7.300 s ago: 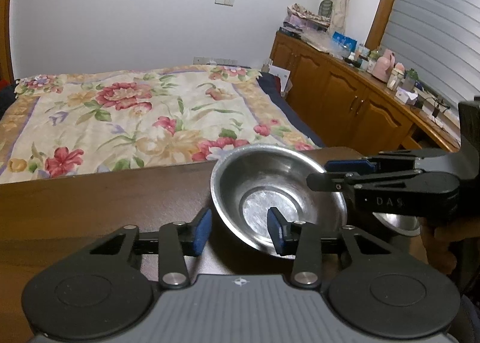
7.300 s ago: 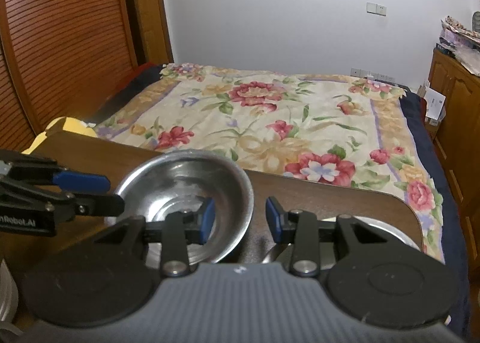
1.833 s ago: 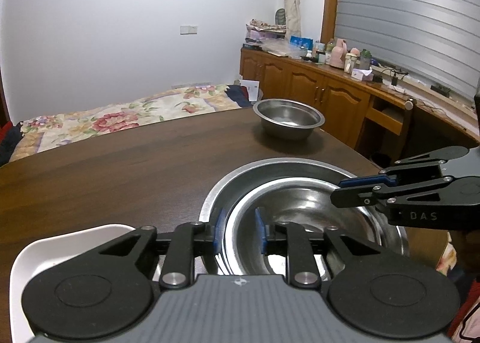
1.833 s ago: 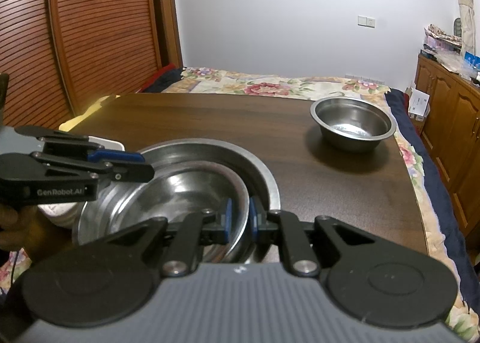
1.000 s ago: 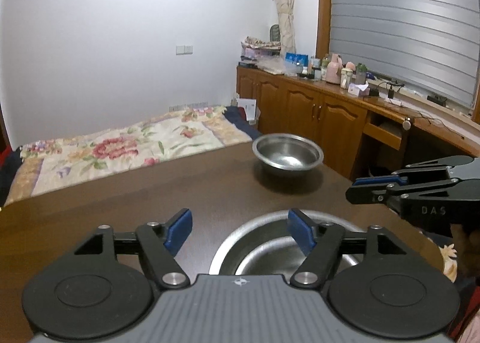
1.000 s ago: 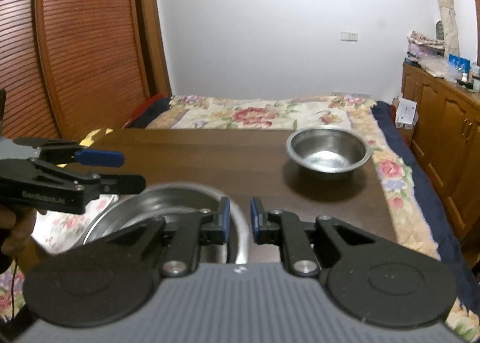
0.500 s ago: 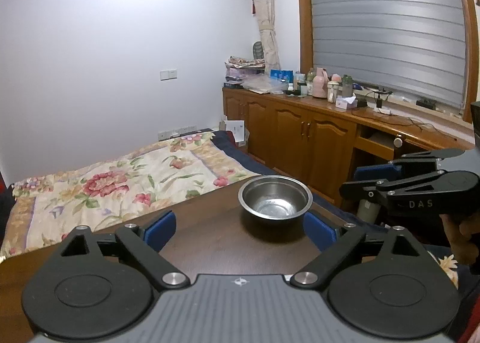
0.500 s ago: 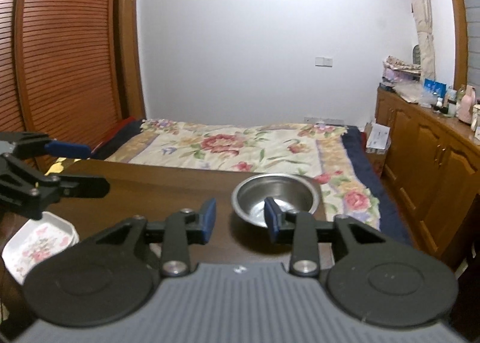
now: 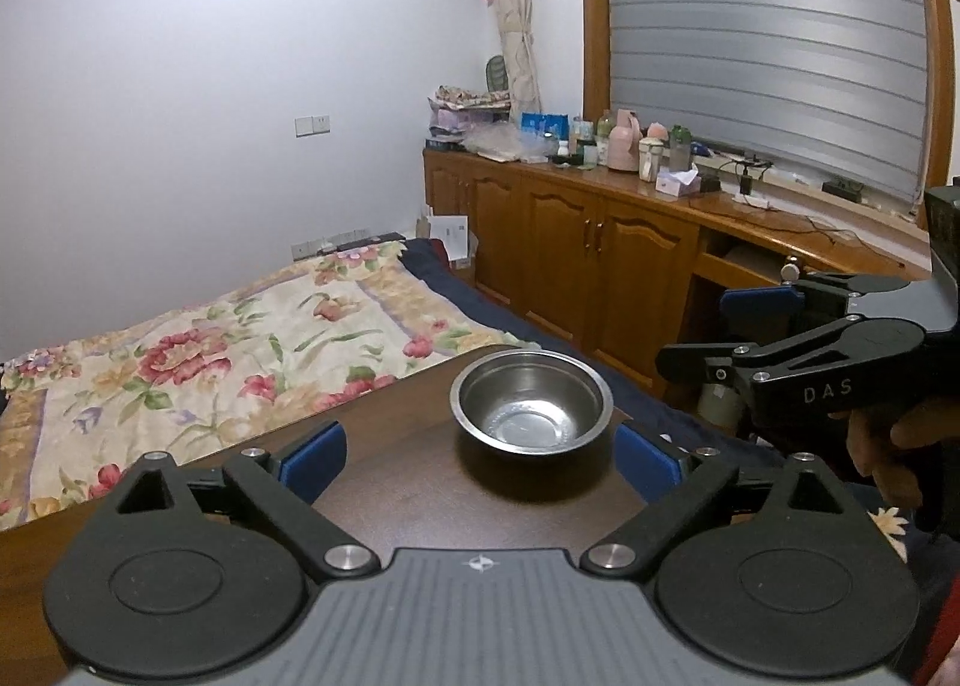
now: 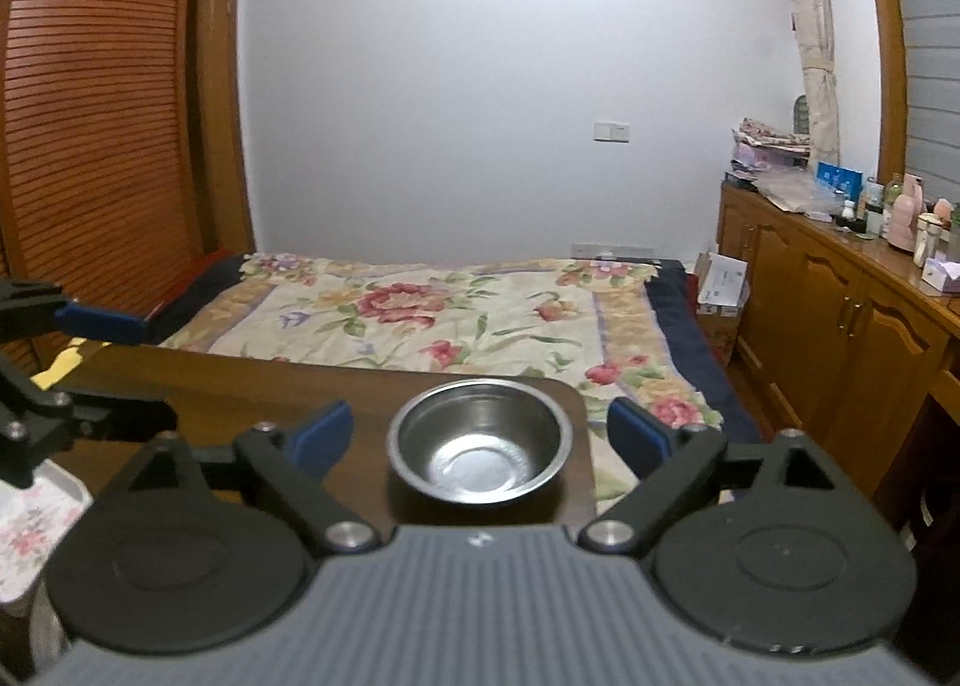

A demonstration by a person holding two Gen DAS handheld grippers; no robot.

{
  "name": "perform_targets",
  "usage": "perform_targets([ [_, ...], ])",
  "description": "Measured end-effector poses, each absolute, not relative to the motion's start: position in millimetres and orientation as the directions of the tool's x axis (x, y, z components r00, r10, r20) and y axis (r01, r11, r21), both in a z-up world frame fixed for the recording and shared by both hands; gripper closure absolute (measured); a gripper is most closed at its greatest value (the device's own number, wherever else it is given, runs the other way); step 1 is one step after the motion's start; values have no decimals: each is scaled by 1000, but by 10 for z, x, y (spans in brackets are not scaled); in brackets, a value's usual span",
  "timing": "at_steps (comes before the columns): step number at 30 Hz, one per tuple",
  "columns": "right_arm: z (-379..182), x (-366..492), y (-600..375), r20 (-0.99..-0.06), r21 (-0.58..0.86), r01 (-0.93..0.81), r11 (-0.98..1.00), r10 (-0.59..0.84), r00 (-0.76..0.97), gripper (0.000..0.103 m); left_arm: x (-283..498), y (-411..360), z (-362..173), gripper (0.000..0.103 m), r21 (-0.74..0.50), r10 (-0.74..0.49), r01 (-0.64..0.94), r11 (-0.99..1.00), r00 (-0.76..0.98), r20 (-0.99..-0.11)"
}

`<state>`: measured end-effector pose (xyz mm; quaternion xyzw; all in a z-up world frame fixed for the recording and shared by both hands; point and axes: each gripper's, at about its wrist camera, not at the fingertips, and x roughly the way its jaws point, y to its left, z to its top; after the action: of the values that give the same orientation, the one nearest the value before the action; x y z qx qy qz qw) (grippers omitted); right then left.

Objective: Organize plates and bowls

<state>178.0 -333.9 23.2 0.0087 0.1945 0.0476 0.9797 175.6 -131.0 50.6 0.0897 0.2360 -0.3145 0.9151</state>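
A small steel bowl (image 9: pixel 531 409) stands alone near the far corner of the dark wooden table (image 9: pixel 384 458); it also shows in the right wrist view (image 10: pixel 479 450). My left gripper (image 9: pixel 480 455) is wide open and empty, raised above the table and short of the bowl. My right gripper (image 10: pixel 479 437) is wide open and empty, also raised and short of the bowl. Each gripper shows at the edge of the other's view. The larger nested bowls are out of view.
A white flowered plate (image 10: pixel 30 524) lies at the table's left edge. A bed with a floral cover (image 10: pixel 432 314) lies beyond the table. Wooden cabinets (image 9: pixel 600 260) with bottles on top run along the right wall.
Both grippers let go of the nested steel bowls, opened wide and lifted up and back. The view now faces the small bowl at the far corner.
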Motion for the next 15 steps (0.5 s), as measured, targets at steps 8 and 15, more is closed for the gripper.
perform_targets([
  [8,38,2099,-3492,-415,68,-65,996,87,906,9,2153,-1423,403,5,-22,-531,615,788,662,-529],
  [15,-139,2334,-3598,-449,102,-77,992,114,886,9,2419,-1554,295,5,-41,-520,601,798,653,-551],
])
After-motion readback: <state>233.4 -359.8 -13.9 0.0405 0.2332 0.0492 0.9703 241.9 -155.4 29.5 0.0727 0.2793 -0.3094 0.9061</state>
